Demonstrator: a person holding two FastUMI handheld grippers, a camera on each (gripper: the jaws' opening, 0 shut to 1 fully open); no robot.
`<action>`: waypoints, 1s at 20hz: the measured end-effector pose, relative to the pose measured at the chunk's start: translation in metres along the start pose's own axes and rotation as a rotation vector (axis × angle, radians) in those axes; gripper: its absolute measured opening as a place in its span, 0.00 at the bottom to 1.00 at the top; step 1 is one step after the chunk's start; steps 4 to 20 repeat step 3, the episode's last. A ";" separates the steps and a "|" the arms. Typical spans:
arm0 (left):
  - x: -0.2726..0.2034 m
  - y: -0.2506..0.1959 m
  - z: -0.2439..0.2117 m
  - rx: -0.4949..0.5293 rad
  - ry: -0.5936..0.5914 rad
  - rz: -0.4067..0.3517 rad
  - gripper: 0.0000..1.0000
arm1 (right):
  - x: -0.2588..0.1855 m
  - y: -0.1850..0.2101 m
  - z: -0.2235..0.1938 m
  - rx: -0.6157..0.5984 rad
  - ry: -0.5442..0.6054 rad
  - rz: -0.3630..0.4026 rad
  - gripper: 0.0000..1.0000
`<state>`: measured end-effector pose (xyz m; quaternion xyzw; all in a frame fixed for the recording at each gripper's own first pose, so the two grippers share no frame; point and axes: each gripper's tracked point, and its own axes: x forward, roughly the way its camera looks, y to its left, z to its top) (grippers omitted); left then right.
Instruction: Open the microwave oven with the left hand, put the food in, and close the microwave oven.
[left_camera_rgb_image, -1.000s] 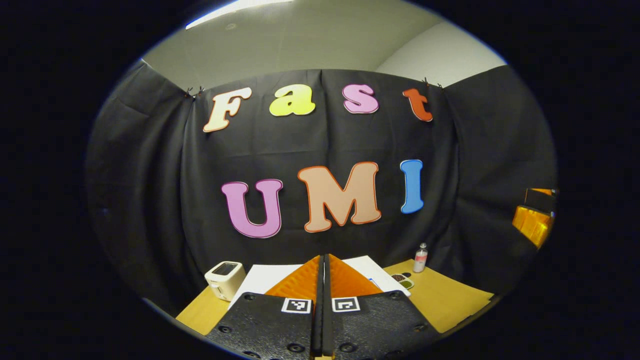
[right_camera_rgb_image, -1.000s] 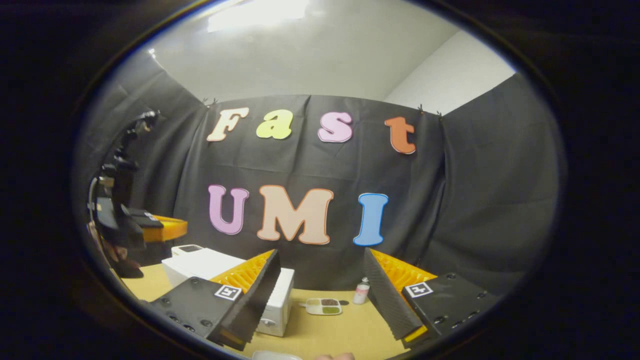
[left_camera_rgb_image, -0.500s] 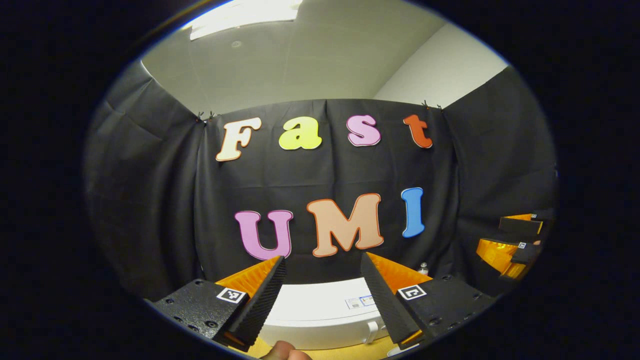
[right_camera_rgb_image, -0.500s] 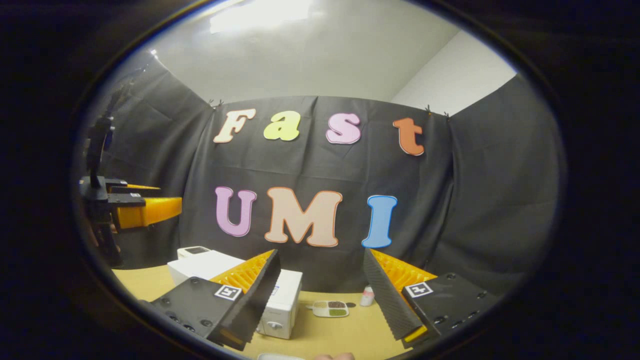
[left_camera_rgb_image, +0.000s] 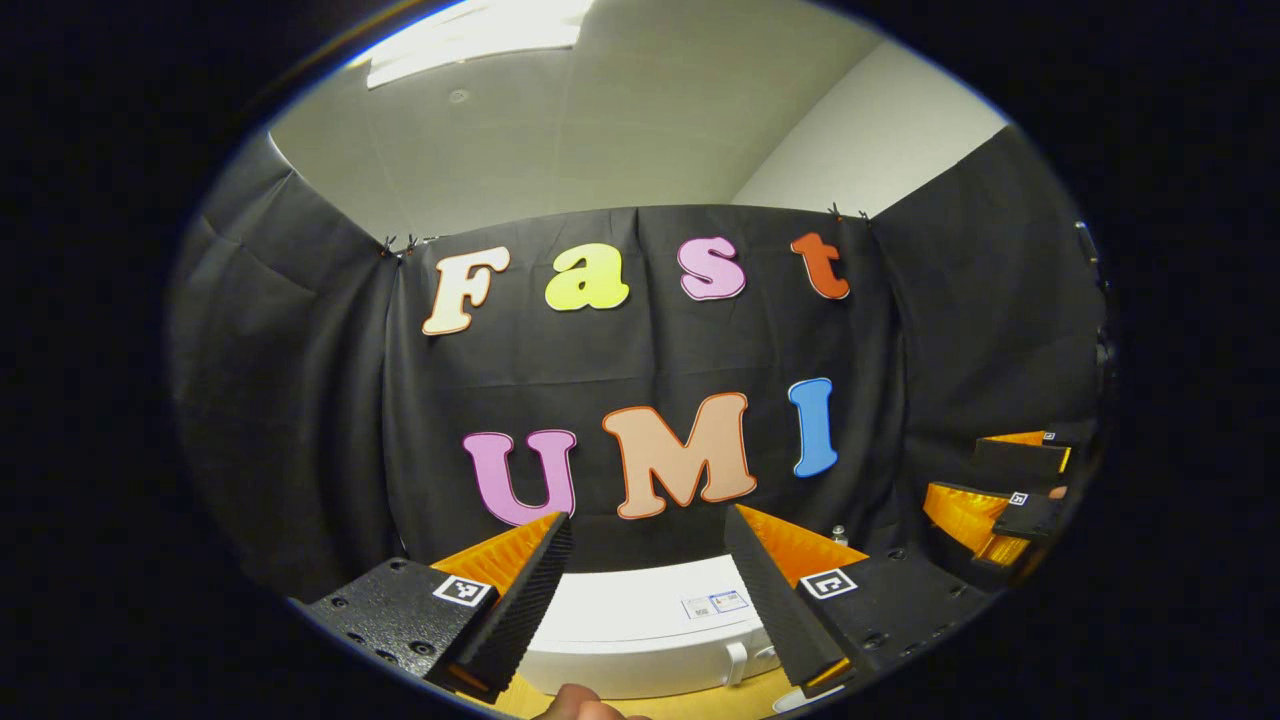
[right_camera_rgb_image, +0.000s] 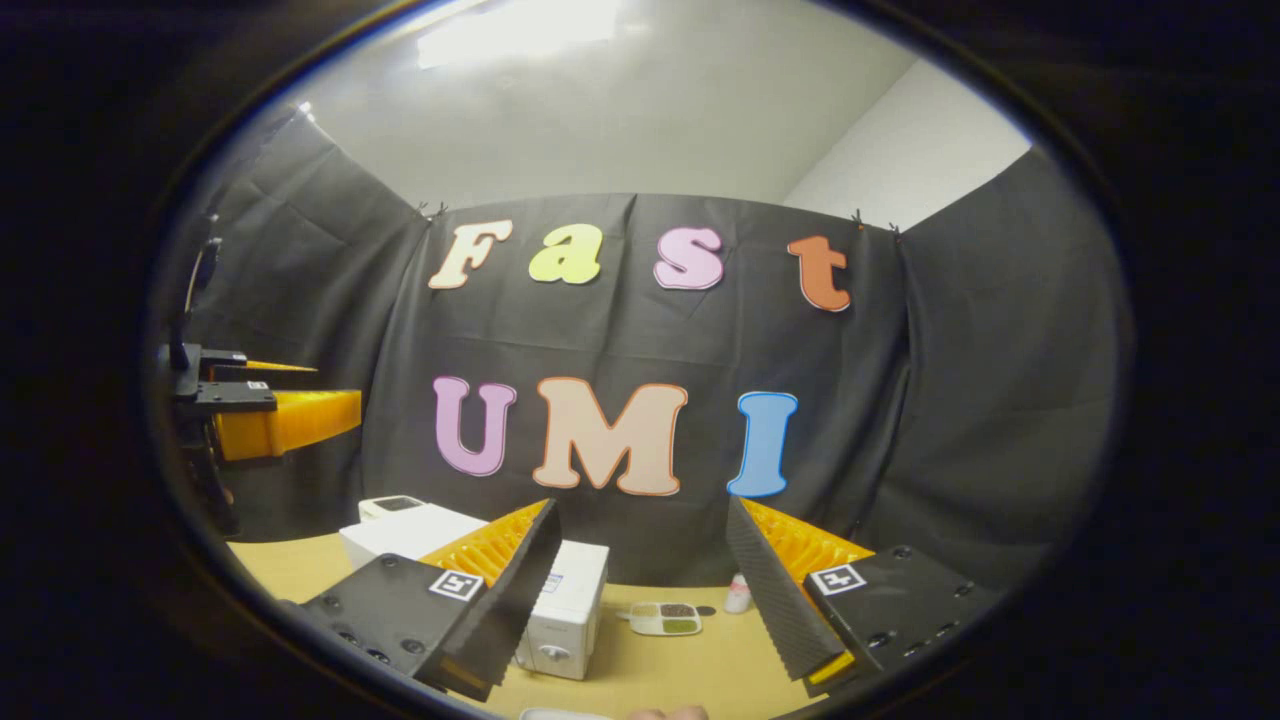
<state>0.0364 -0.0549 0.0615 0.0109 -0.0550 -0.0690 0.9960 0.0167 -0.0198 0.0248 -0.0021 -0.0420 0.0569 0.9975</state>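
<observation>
desk (right_camera_rgb_image: 690, 670): tan wood
on it: white microwave oven (right_camera_rgb_image: 570, 610), food tray (right_camera_rgb_image: 668, 618), small bottle (right_camera_rgb_image: 738, 594)

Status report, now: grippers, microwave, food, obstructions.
Left gripper open above microwave. Right gripper open, empty. Door shut; food tray on table.

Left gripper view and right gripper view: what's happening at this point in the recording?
A person holds a two-finger tool in each hand above a tan wooden table. The left tool is open and hovers just above the white box-shaped microwave oven, not touching it; its door looks shut. The right tool is open too and holds nothing. The small white divided food tray sits on the table right of the microwave, beside a small white bottle. No task step looks done yet.
</observation>
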 end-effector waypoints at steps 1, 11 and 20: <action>-0.001 -0.001 -0.002 -0.005 0.007 -0.001 1.00 | 0.000 0.001 -0.002 0.000 0.003 0.001 0.96; -0.003 0.002 -0.004 -0.009 0.014 0.002 0.96 | -0.001 0.003 -0.001 0.003 0.006 0.002 0.96; -0.003 0.002 -0.004 -0.009 0.014 0.002 0.96 | -0.001 0.003 -0.001 0.003 0.006 0.002 0.96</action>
